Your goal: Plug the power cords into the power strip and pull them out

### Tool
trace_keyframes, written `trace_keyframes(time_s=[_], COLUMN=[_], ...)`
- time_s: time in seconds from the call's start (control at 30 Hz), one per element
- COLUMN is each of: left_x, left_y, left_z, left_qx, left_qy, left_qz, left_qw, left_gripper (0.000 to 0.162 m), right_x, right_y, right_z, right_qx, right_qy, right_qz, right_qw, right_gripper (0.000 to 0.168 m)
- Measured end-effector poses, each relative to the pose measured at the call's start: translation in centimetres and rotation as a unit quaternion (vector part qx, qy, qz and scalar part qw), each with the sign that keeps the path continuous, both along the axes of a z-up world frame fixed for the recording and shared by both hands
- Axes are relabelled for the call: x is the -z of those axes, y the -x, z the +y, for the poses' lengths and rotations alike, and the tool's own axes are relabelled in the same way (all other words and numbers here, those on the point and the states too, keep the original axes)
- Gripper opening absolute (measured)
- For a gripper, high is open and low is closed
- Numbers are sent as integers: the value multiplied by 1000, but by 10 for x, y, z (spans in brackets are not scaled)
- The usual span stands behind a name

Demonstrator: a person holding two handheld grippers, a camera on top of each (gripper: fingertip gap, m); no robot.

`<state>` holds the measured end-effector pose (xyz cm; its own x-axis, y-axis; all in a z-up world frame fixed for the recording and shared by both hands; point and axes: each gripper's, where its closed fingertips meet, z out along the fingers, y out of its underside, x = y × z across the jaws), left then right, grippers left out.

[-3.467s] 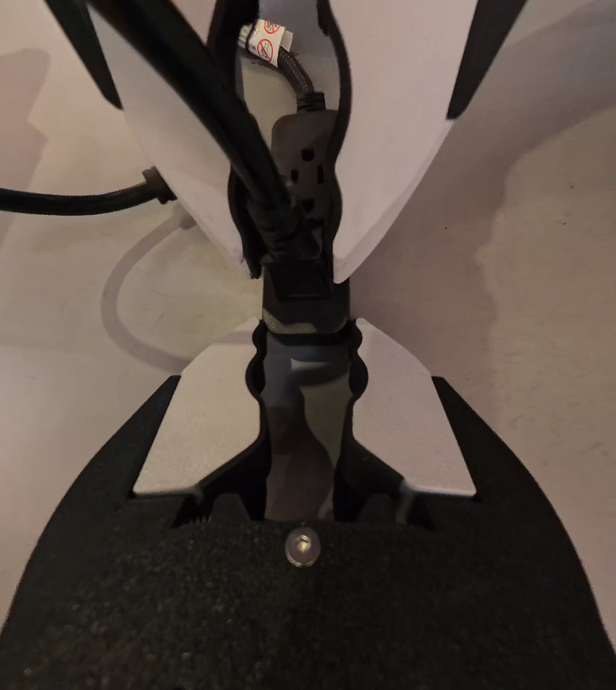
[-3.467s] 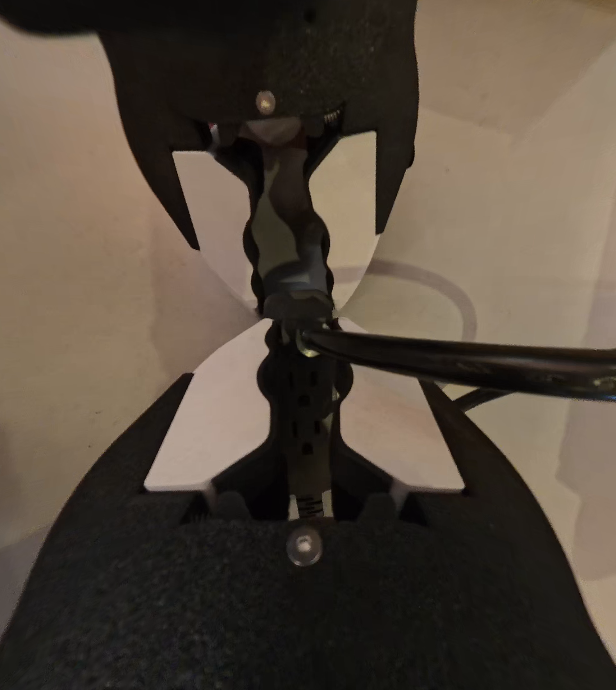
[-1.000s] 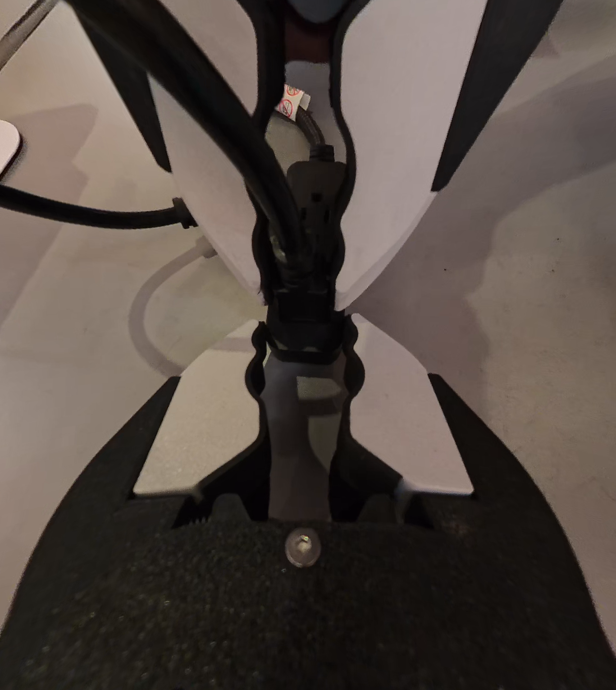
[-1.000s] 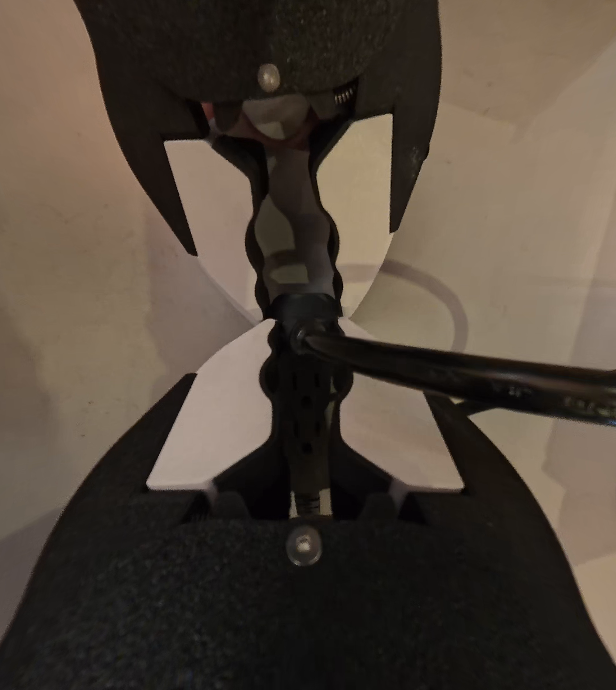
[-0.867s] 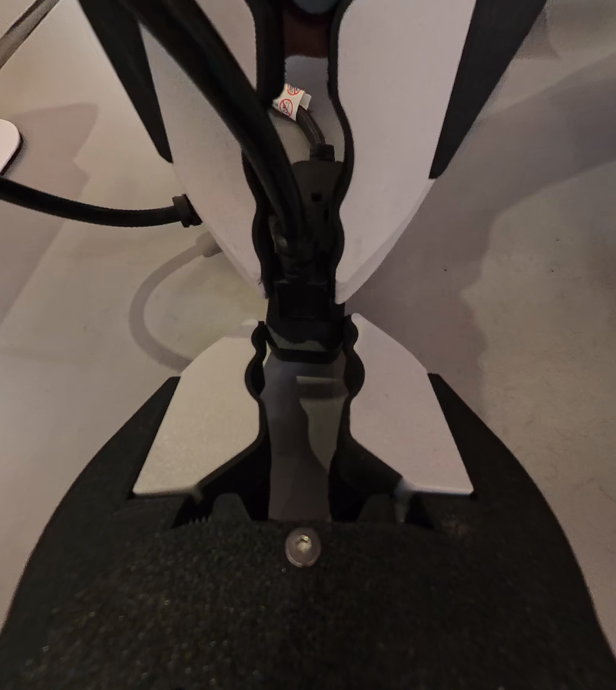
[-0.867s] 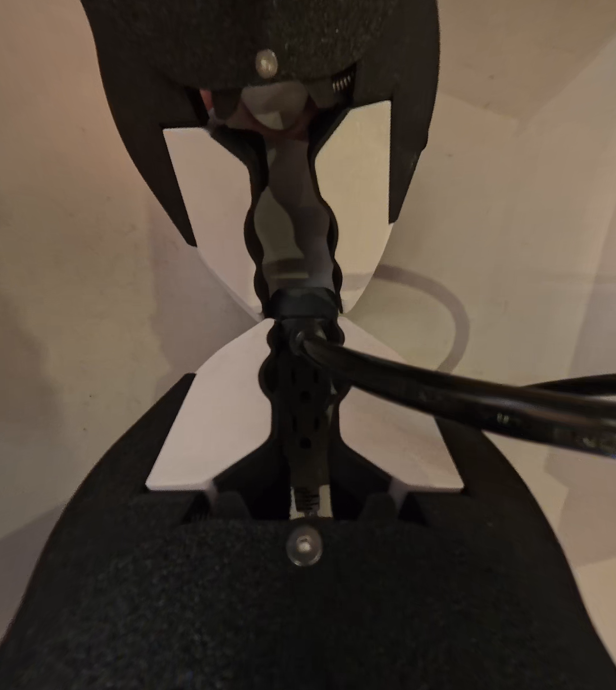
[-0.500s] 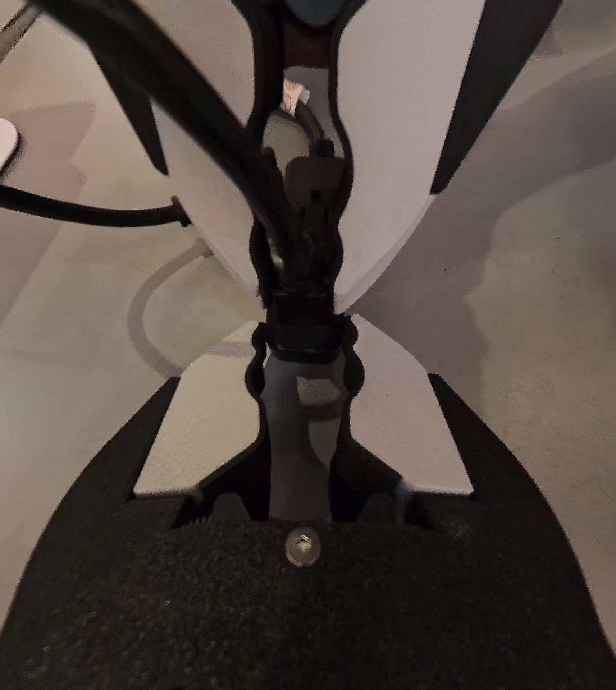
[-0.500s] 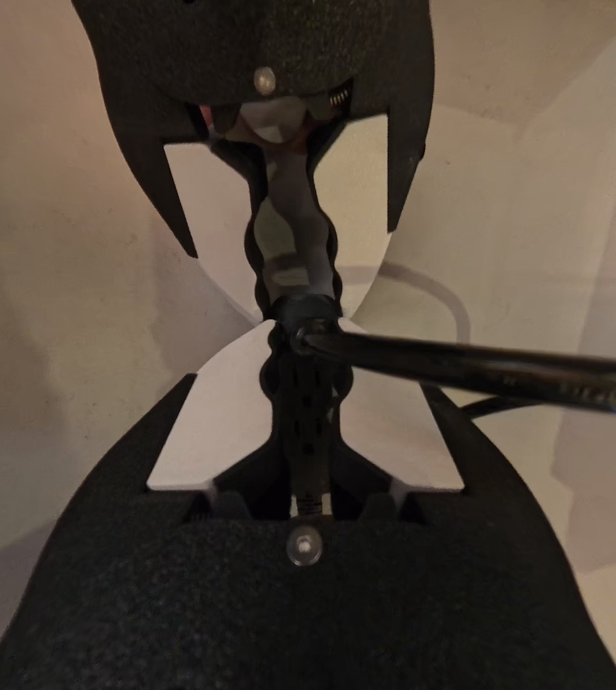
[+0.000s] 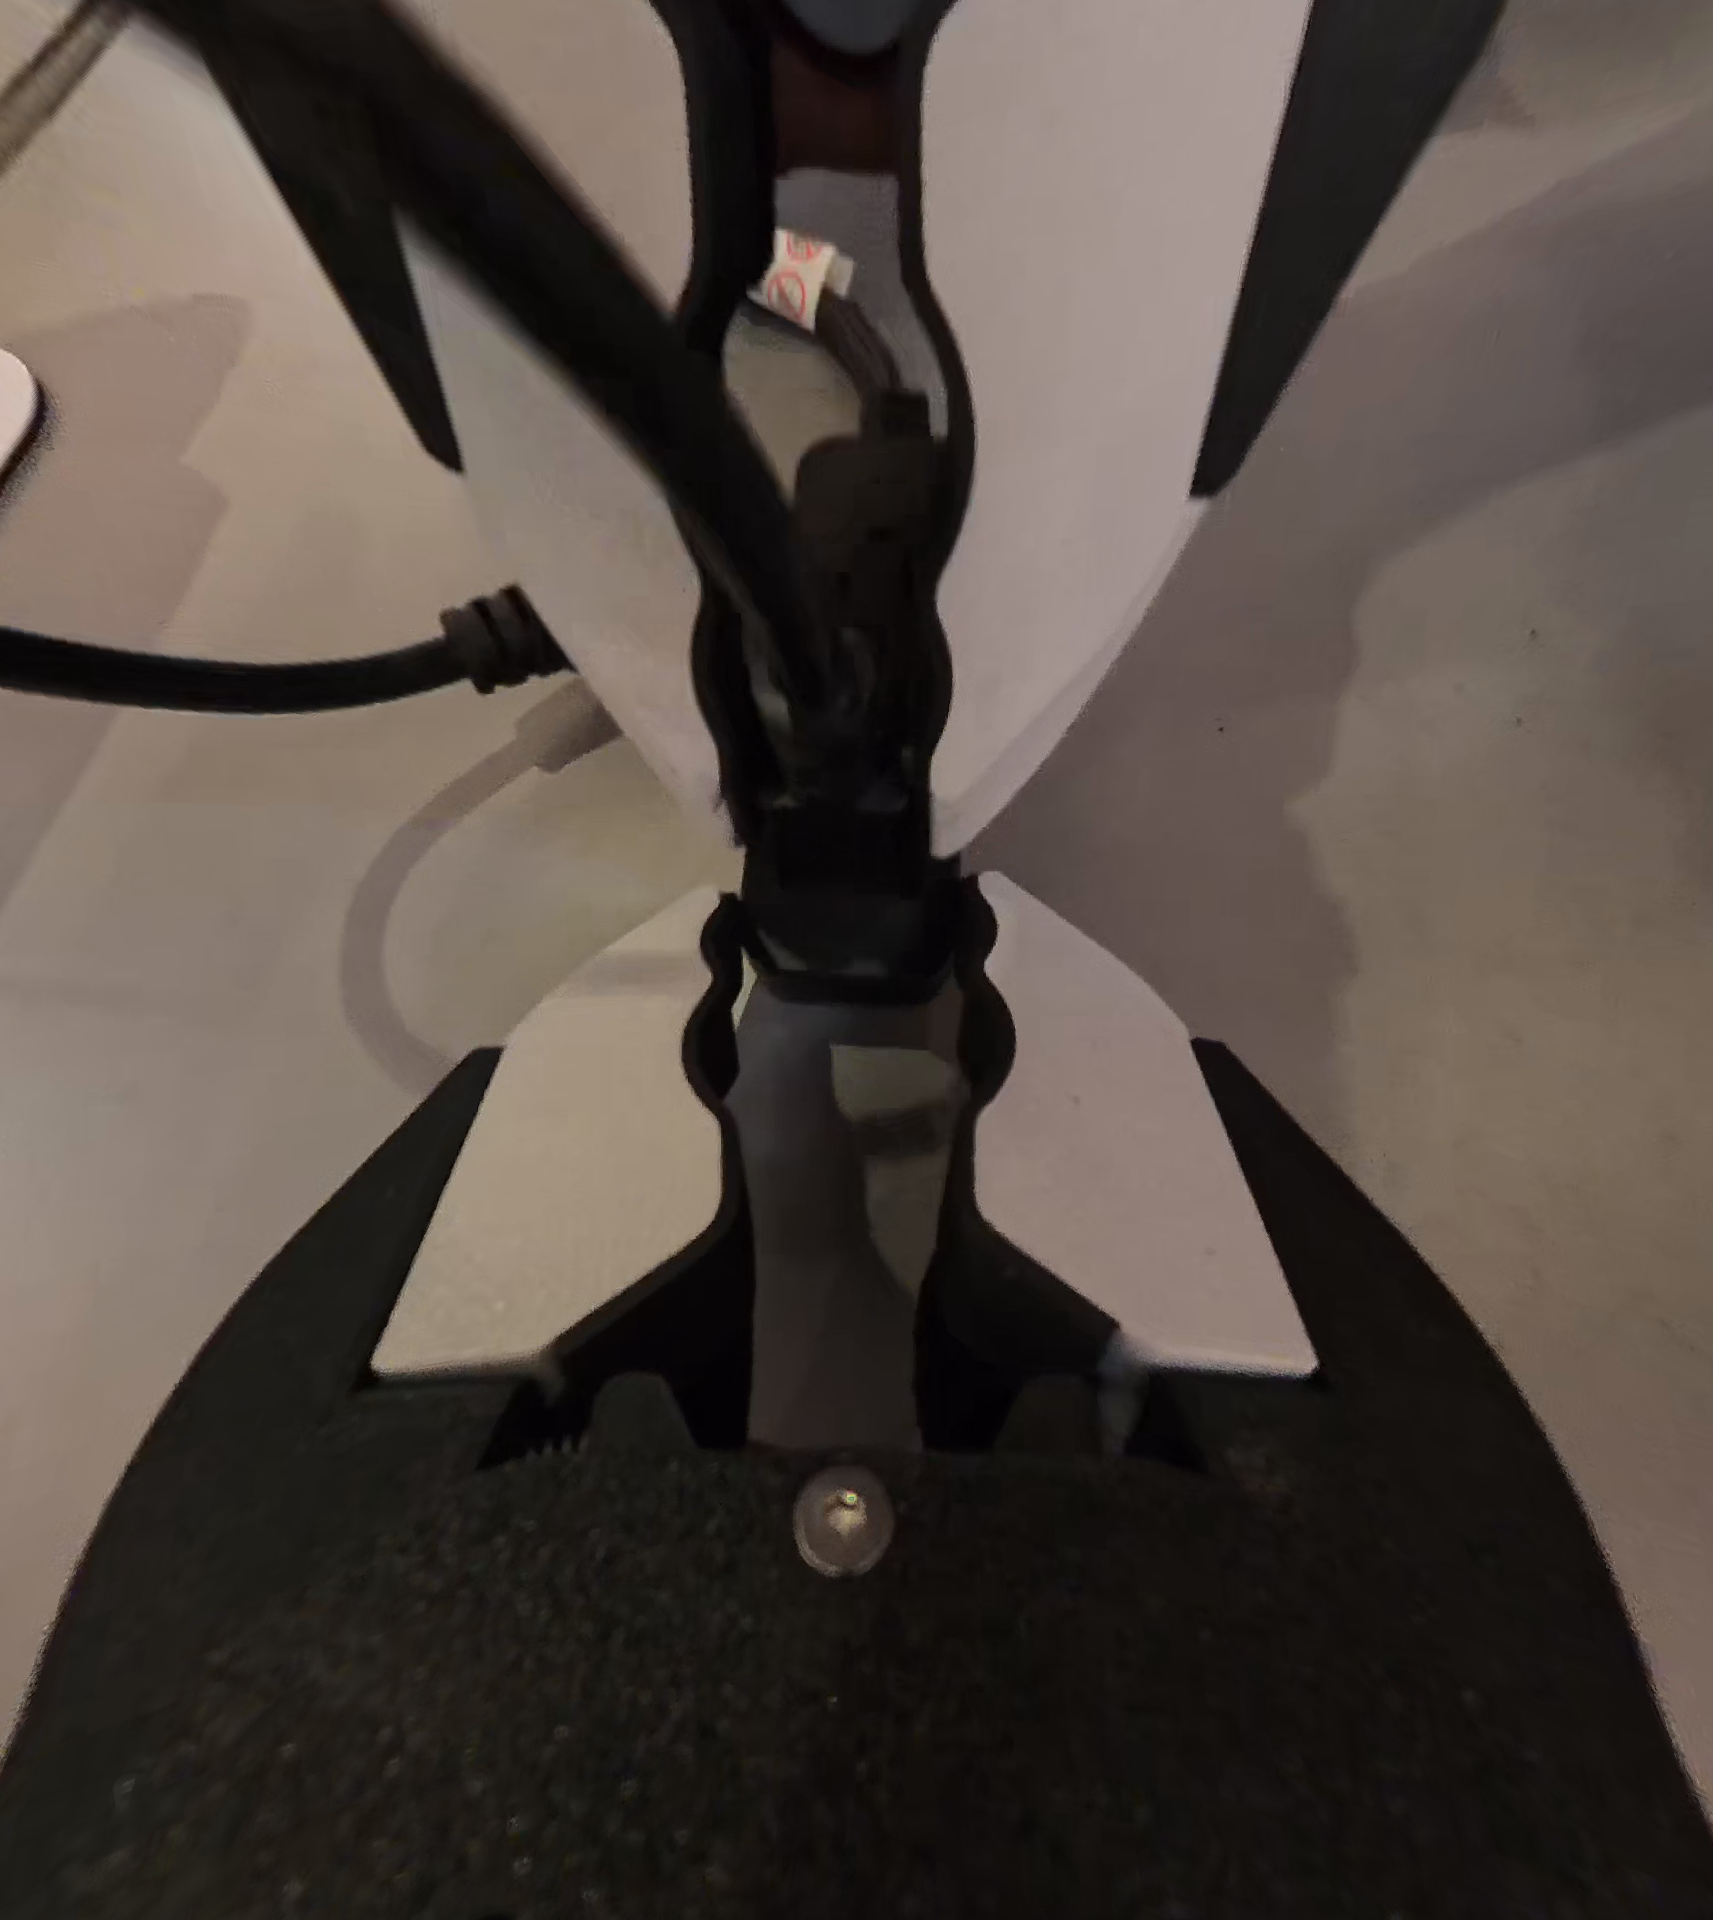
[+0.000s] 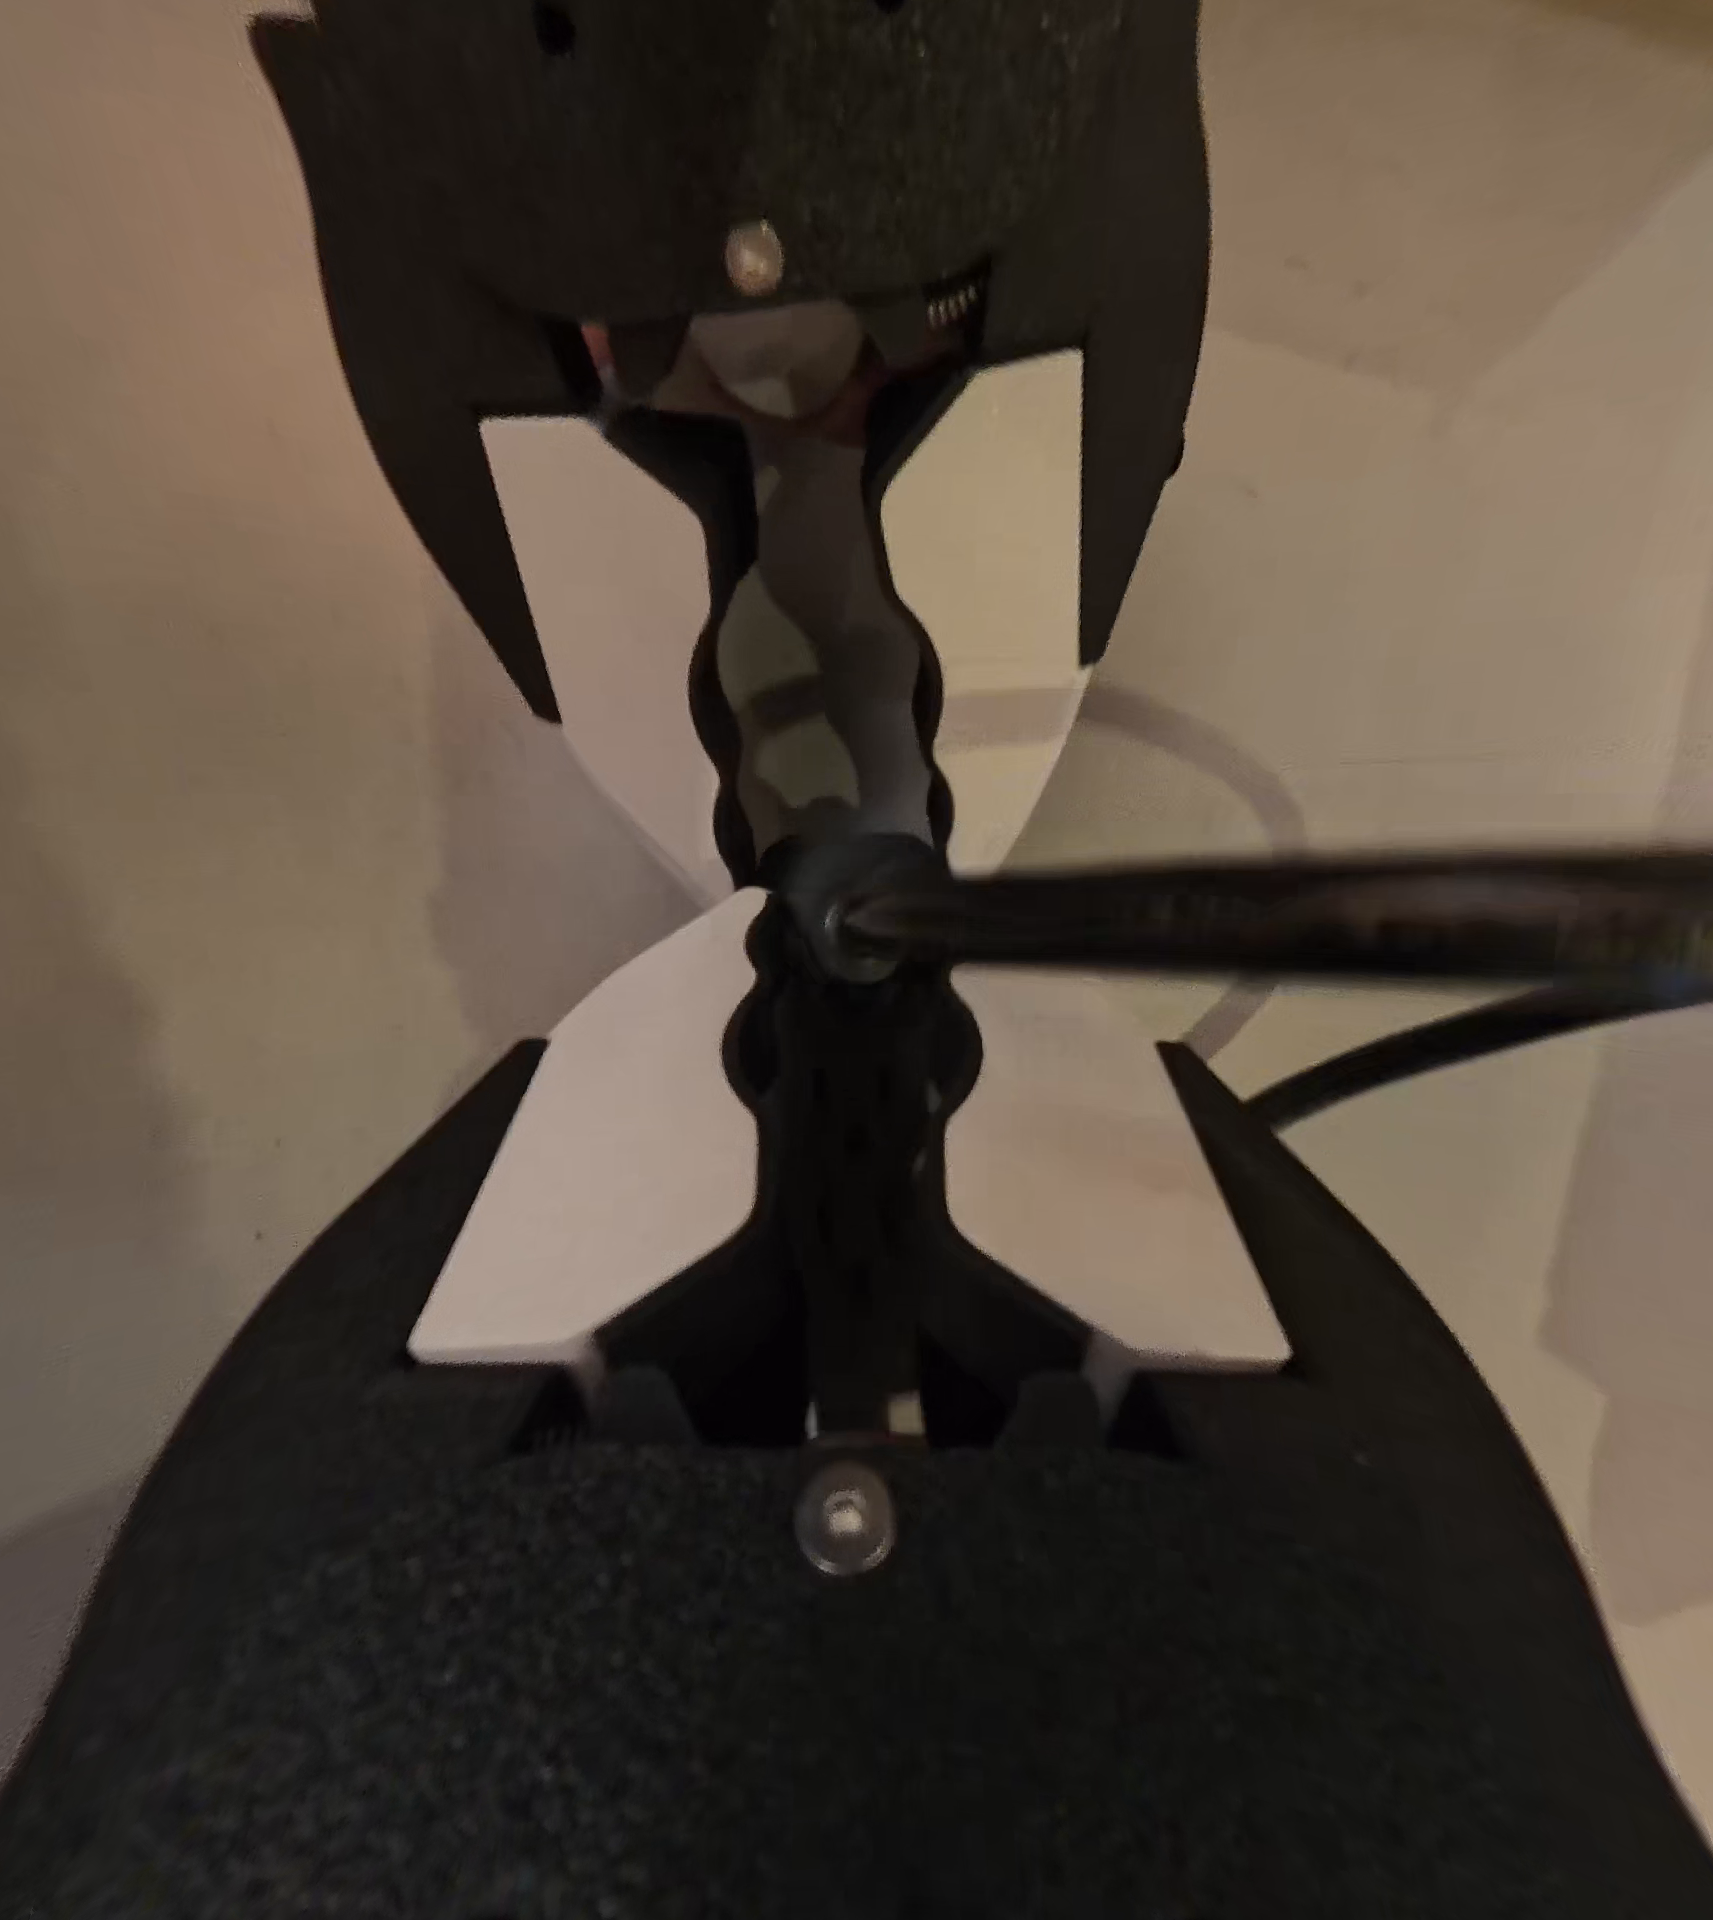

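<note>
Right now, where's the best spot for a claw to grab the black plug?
Squeeze the plug by its short chunky body, one finger on each side, coming straight from its back end, opposite the power strip, as the left claw does. Its cord bends off sideways, so don't grab that.

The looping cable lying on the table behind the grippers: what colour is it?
White cable, clearest in the left wrist view; the power cords are black.

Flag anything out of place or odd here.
Nothing is damaged or spilled. One oddity: the power strip is off the table, clamped in the right gripper, tip to tip with the left gripper holding the plug, whose black cord drapes across the right gripper.
</note>
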<state>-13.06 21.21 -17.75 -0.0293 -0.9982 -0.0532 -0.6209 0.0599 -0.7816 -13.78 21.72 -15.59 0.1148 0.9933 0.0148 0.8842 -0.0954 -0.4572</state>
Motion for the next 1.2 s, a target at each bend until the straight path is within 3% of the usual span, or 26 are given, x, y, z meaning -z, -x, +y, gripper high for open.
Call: trace_keyframes(time_s=[0.27, 0.7, 0.8, 1.0, 1.07, 1.2], left_x=[-1, 0, 1, -1, -1, 0], left_y=[-1, -2, -2, 1, -1, 0], left_z=[-1, -2, -3, -1, -2, -3], left_qx=[1, 1, 2, -1, 0, 3], left_qy=[-4, -8, -6, -11, -5, 1], left_qz=[13, 2, 9, 5, 7, 6], left_qw=[1000, 1000, 1000, 1000, 1000, 1000], left_gripper=[39, 40, 40, 40, 40, 40], right_x=[-2, -1, -1, -2, -5, -4], right_y=[3, -7, -6, -3, -5, 4], right_z=[0, -4, -4, -3, -3, -3], right_qx=[23, 22, 37, 36, 54, 54], right_qy=[16, 2, 28, 17, 36, 0], right_qz=[48, 19, 61, 57, 99, 85], right_qw=[998, 1000, 997, 998, 993, 995], right_gripper=[24, 25, 25, 25, 25, 25])
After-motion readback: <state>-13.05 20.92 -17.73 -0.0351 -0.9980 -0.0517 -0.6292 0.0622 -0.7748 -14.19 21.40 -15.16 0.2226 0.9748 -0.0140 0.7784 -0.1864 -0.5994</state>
